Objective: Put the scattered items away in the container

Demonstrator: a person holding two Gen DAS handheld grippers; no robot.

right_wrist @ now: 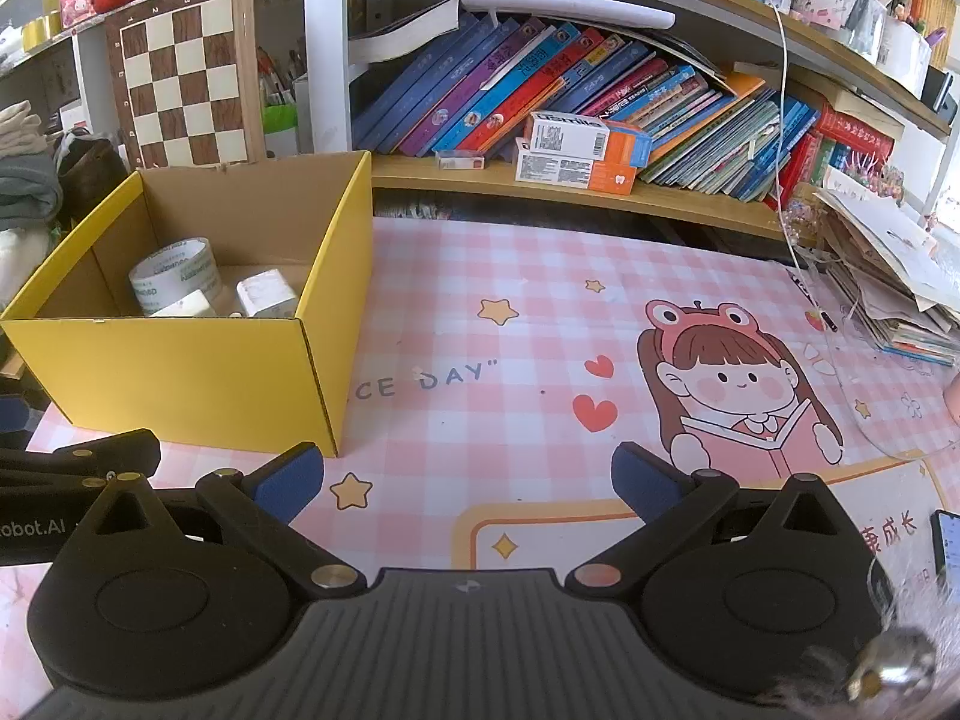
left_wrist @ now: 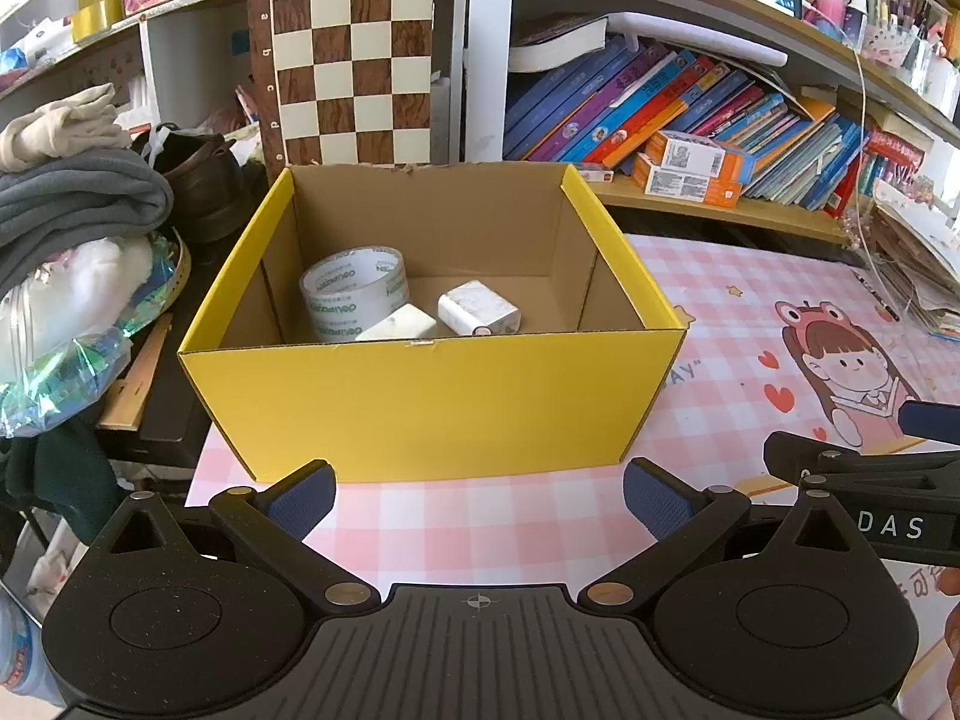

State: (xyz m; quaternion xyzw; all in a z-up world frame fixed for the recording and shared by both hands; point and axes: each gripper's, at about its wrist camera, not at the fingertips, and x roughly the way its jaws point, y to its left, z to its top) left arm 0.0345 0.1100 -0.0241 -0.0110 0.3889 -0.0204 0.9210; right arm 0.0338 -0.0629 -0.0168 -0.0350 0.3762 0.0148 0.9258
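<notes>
Where the mat reads "CE DAY", both tongs, left and right, spread and empty.

Open yellow box holds a tape roll and two white blocks.

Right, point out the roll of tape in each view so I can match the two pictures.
Left wrist view: the tape roll stands in the box's rear left, left of picture centre.
Right wrist view: the tape roll is at the picture's left, inside the same box.
Shared landmark: the yellow box.
</notes>
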